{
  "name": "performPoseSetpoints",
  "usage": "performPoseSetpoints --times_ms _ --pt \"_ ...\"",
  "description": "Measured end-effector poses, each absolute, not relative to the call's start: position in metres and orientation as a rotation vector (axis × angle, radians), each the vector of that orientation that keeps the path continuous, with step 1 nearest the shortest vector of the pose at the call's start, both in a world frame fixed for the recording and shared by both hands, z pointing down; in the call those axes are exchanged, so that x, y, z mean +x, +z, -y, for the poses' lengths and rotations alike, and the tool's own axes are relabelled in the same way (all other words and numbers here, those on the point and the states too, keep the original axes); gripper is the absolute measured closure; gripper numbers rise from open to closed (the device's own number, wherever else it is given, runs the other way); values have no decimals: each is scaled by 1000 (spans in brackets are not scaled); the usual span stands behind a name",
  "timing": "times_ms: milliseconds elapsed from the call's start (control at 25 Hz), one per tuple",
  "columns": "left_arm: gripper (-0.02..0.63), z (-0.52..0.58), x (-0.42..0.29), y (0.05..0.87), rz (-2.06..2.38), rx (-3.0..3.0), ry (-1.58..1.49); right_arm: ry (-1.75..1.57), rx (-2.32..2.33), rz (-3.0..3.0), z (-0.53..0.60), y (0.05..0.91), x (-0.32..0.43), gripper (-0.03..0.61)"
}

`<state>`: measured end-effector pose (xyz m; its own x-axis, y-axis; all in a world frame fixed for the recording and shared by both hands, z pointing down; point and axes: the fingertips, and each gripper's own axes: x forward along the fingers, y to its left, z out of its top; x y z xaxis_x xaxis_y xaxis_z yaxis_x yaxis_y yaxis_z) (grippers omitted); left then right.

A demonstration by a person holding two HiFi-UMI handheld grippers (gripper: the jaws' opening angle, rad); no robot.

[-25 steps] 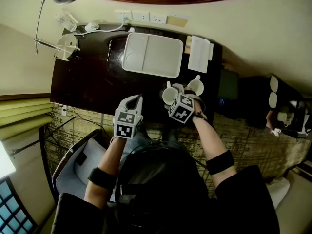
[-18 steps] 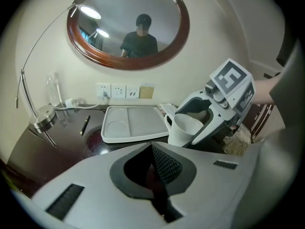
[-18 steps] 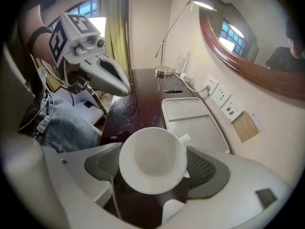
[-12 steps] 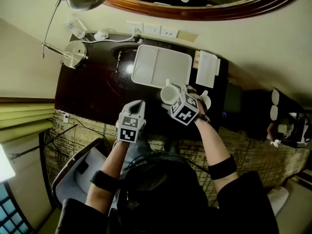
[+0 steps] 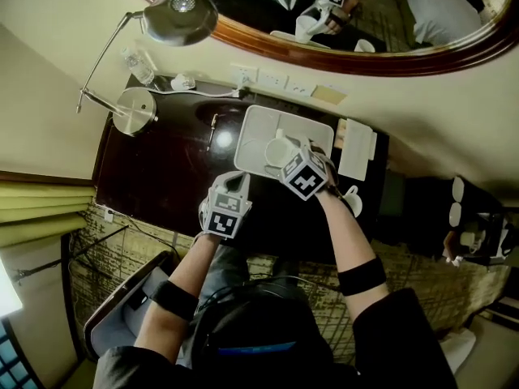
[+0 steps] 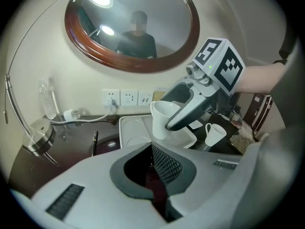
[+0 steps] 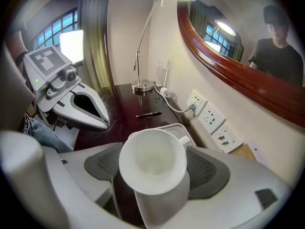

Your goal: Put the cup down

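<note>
Desk (image 5: 158, 173) left of white tray (image 5: 258, 130): broad dark surface noted open, broken only by a pen (image 5: 212, 131) near the tray's left edge. Lamp base (image 5: 135, 110) found at the far left corner, lamp head (image 5: 180, 16) overhanging high. Tray floor seen bare beneath the cup (image 5: 280, 150). Right side crowded by notepad (image 5: 357, 149) and second cup (image 5: 353, 202). Left gripper (image 5: 235, 178) posted at the front edge.

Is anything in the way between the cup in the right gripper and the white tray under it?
Nothing visible. The white rectangular tray looks bare beneath the white ceramic cup; the second white cup stands off it.
</note>
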<state>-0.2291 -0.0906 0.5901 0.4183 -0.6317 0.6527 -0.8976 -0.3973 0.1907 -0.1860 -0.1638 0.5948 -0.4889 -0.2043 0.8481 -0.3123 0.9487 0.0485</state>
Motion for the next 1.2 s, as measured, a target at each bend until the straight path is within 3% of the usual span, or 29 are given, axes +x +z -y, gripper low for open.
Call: performPoseSetpoints --times_ms 480,1200 --pt "611 155 -263 600 1316 2177 669 182 430 2122 249 610 -238 150" --pt "611 175 -264 618 1298 2187 671 268 463 2134 274 643 -250 150"
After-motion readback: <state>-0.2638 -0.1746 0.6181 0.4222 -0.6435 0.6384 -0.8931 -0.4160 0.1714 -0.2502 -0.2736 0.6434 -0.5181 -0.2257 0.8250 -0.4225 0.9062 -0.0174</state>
